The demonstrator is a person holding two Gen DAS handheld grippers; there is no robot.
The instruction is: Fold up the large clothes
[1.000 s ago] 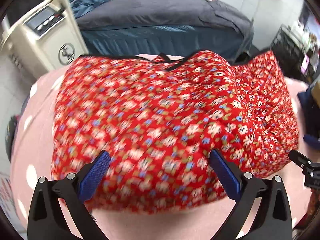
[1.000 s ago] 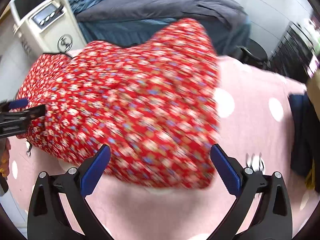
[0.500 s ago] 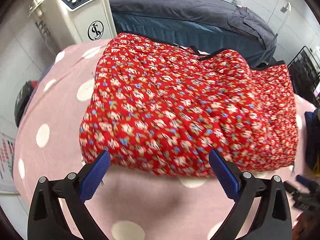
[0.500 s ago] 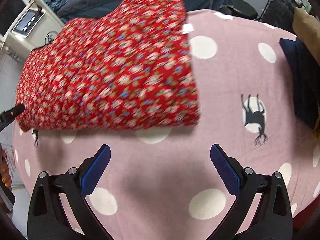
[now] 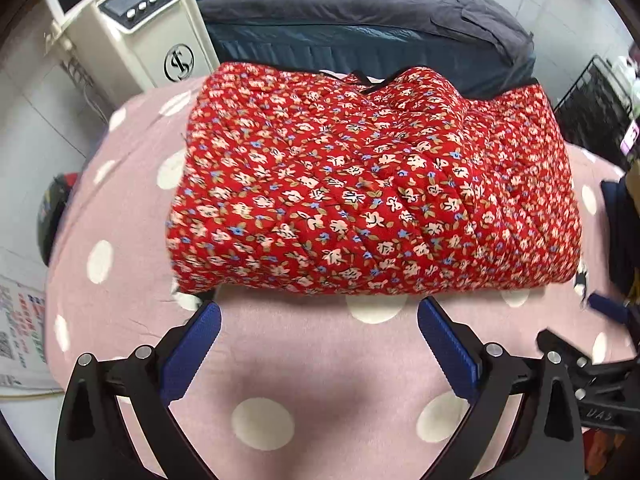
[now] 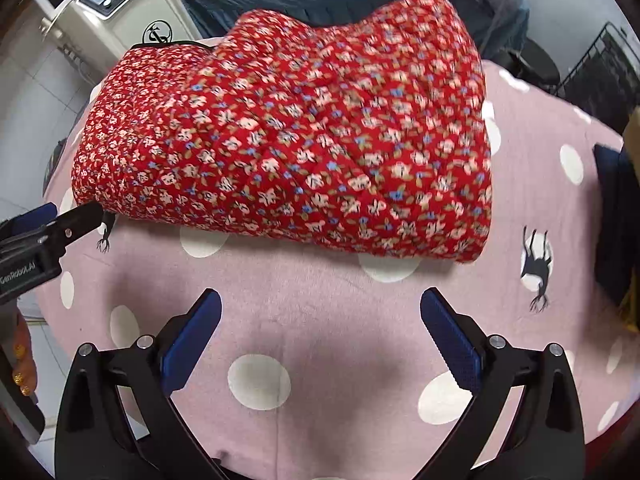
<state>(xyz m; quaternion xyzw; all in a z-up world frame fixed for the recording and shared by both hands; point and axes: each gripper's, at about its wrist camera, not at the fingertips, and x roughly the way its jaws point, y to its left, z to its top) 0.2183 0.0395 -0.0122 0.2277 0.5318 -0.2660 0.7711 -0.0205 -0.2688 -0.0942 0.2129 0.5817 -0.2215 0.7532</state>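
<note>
I see the folded red floral garment (image 5: 372,184) on the pink dotted surface (image 5: 320,380), a bed (image 5: 360,12) behind; my left tongs (image 5: 318,320) and right tongs (image 6: 320,306) hover apart, empty.

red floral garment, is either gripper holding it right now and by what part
Nothing is held. The left gripper and right gripper are both open above the pink dotted cloth, short of the folded red floral garment.
</note>
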